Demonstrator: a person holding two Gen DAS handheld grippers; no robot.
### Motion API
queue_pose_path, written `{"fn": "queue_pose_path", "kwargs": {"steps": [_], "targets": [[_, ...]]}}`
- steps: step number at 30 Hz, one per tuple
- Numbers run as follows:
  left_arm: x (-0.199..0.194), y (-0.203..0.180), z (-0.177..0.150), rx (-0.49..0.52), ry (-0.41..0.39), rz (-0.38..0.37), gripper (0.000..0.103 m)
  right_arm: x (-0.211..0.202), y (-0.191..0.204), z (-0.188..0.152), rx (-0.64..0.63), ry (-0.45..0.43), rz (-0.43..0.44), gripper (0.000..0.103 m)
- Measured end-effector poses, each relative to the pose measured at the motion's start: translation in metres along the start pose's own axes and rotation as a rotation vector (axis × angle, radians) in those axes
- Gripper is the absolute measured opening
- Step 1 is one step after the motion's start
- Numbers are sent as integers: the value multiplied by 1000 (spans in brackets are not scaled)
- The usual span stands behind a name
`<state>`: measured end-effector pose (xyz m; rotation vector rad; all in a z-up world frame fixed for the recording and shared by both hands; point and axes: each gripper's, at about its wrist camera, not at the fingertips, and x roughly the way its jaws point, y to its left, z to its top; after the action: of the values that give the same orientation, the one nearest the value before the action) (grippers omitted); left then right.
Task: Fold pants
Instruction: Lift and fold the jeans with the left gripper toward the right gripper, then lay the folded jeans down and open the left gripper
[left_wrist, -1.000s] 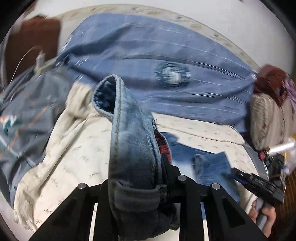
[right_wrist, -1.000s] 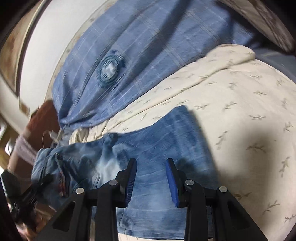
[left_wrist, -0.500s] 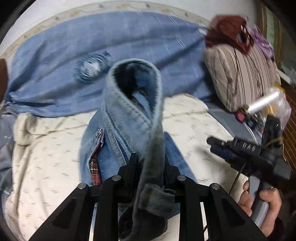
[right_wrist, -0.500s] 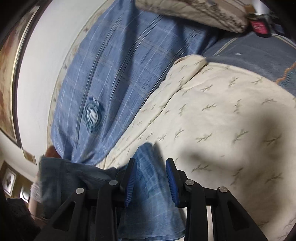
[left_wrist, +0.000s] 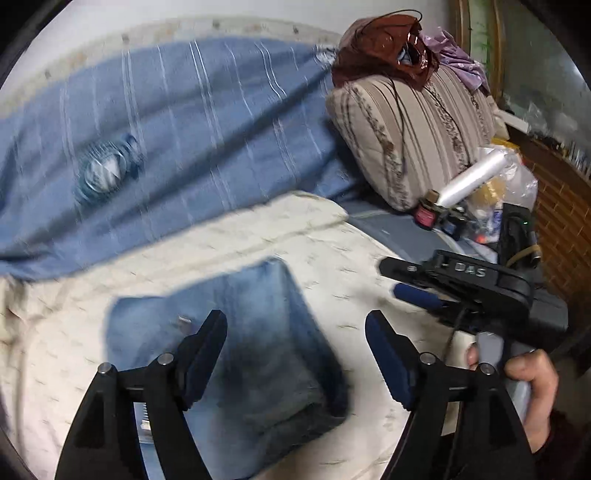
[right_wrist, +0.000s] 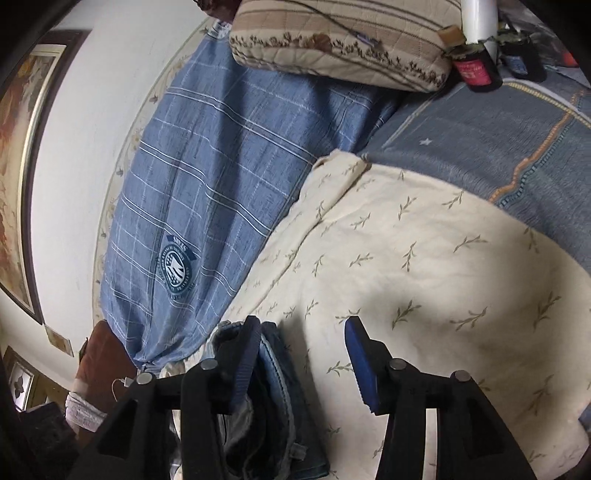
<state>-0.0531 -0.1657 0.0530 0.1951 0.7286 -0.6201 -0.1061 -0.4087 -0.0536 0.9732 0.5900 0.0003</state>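
The folded jeans lay directly beneath the left gripper, nearer than the right gripper; both jaws had just been opening, gripping nothing.

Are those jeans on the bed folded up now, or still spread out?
Folded. The jeans lie as a compact, layered rectangle on the cream blanket, with no legs trailing out. The left claw hangs open above them.

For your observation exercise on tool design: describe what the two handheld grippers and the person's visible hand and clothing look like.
Both the left gripper and the right gripper have black angular frames with silver pivot pins and blue ribbed pads. In the left wrist view, the right gripper's black body bears raised letters, tops a grey handle and trails a thin black cable. The hand gripping it shows a dark reddish sleeve cuff.
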Motion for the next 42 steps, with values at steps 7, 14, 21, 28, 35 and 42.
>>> {"fn": "queue_pose_path", "kwargs": {"steps": [7, 14, 21, 28, 35, 42], "targets": [[-9, 57, -39, 5, 42, 283, 78, 7, 50, -23, -210, 54, 175, 51], [-1, 125, -79, -110, 93, 459, 78, 37, 95, -48, -321, 159, 314, 51], [37, 142, -57, -155, 97, 467, 78, 87, 104, -48, -298, 243, 268, 51], [95, 145, -47, -169, 233, 418, 78, 130, 67, -43, -130, 337, 107, 51], [110, 142, -58, -135, 274, 416, 79, 136, 60, -49, -177, 360, 69, 44], [58, 142, -69, -198, 216, 397, 79, 90, 86, -55, -369, 289, 144, 45]]}}
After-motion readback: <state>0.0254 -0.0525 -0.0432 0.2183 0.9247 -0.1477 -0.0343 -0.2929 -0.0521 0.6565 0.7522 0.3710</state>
